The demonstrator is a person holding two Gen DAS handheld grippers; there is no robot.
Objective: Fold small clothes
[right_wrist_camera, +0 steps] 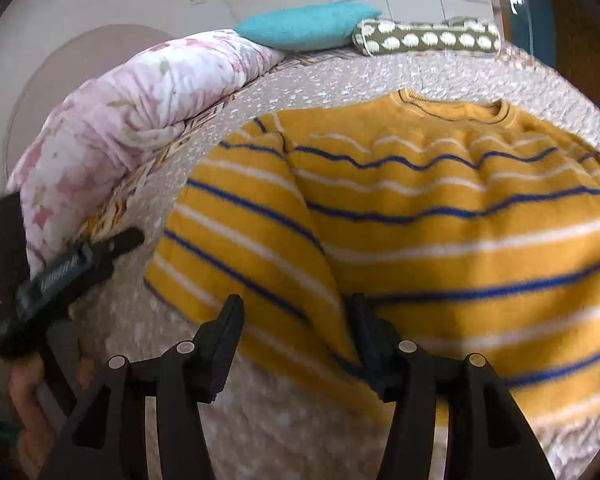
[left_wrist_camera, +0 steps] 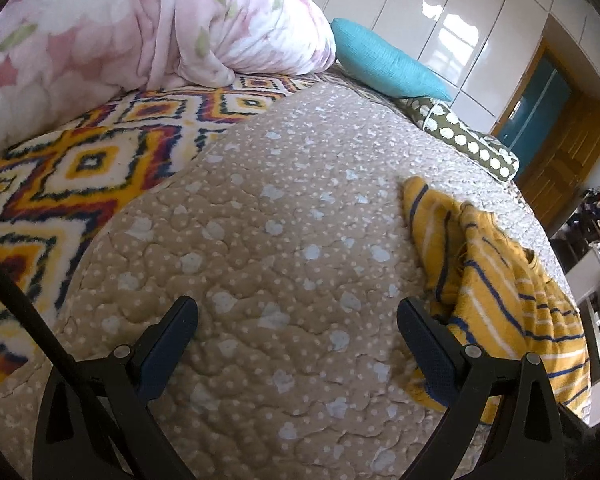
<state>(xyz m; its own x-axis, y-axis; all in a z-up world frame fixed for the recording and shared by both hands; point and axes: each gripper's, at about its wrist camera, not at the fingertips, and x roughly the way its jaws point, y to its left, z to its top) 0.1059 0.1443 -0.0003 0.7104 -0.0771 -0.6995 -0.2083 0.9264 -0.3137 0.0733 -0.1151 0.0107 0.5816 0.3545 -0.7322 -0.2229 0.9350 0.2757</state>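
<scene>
Right claw (right_wrist_camera: 296,320) open over sweater (right_wrist_camera: 440,220) sleeve.

Left gripper (left_wrist_camera: 298,316): black plastic frame, dark-blue textured fingers (left_wrist_camera: 424,344), silver pivot screws, thin black rod at lower left. Right gripper (right_wrist_camera: 296,316): same black frame, black fingers (right_wrist_camera: 224,332), four silver screws. Hand (right_wrist_camera: 28,392) bare.

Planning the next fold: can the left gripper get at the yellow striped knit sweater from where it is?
Probably yes: the left gripper is open over bare quilt, the yellow striped knit sweater just beside it, nothing between.
</scene>
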